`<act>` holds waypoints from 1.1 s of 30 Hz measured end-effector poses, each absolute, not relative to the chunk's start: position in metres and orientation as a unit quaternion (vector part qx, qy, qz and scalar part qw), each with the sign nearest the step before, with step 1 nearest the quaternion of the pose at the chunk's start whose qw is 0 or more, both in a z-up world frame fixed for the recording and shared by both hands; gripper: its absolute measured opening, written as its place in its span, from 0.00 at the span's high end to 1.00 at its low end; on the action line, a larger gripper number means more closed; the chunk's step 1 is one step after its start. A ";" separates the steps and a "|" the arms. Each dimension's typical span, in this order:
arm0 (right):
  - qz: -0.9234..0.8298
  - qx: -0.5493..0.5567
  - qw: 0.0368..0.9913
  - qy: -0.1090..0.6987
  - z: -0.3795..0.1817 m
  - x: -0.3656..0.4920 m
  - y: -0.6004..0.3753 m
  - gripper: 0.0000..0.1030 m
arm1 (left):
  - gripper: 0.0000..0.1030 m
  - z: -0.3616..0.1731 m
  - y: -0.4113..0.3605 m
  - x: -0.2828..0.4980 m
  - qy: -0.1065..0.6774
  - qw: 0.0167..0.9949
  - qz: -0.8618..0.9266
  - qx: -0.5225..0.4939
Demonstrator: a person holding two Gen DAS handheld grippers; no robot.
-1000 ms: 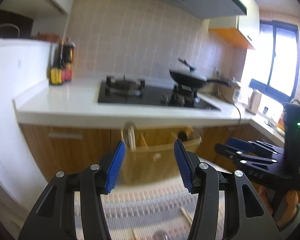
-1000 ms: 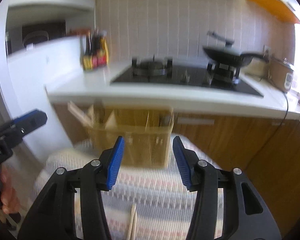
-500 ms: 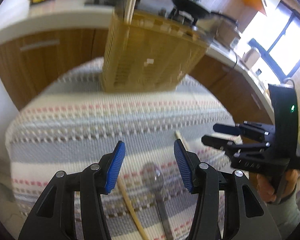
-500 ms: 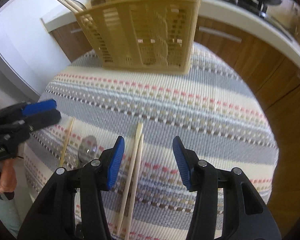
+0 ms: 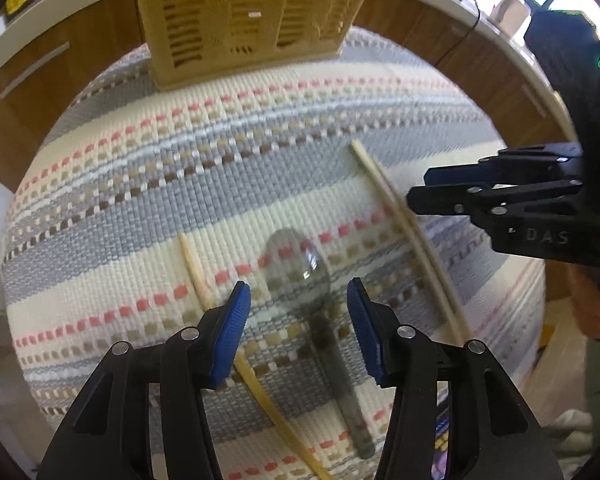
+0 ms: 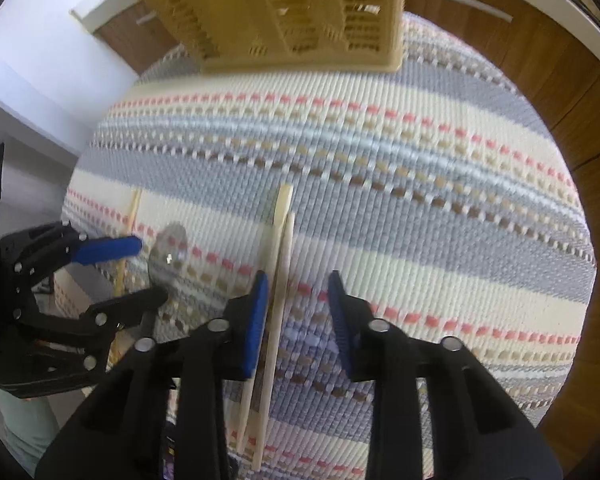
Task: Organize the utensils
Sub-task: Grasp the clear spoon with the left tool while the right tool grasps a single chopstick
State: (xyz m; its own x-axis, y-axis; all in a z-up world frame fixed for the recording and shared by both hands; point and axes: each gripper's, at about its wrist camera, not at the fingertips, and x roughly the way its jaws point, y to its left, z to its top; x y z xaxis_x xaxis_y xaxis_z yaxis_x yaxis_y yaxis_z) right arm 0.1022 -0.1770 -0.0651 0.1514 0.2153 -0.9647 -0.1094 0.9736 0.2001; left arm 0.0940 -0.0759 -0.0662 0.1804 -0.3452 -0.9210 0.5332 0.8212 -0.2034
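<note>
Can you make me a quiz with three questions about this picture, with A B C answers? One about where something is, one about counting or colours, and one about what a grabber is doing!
1. Where does the spoon lie?
A. Inside the basket
B. On the striped cloth, between a single chopstick and a pair of chopsticks
C. On the floor

2. How many loose chopsticks lie on the cloth?
A. Three
B. One
C. Six

3. What is the left gripper doing?
A. Squeezing the spoon
B. Holding a chopstick
C. Open, with nothing held

Answers:
1. B: in the left wrist view the spoon rests on the striped cloth, with the single chopstick on one side and the pair of chopsticks on the other; the basket stands farther back.
2. A: one alone plus two side by side.
3. C: its blue pads stand wide apart above the spoon.
</note>
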 end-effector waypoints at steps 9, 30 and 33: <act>0.102 -0.025 0.753 0.650 -0.077 0.092 -0.149 0.83 | 0.54 -0.068 -0.095 0.090 0.561 0.773 -0.275 0.110; 0.106 -0.035 0.764 0.635 -0.074 0.075 -0.170 0.96 | 0.72 -0.075 -0.122 0.089 0.563 0.777 -0.224 0.170; 0.106 -0.026 0.766 0.633 -0.069 0.073 -0.182 0.96 | 0.73 -0.073 -0.117 0.091 0.562 0.780 -0.223 0.159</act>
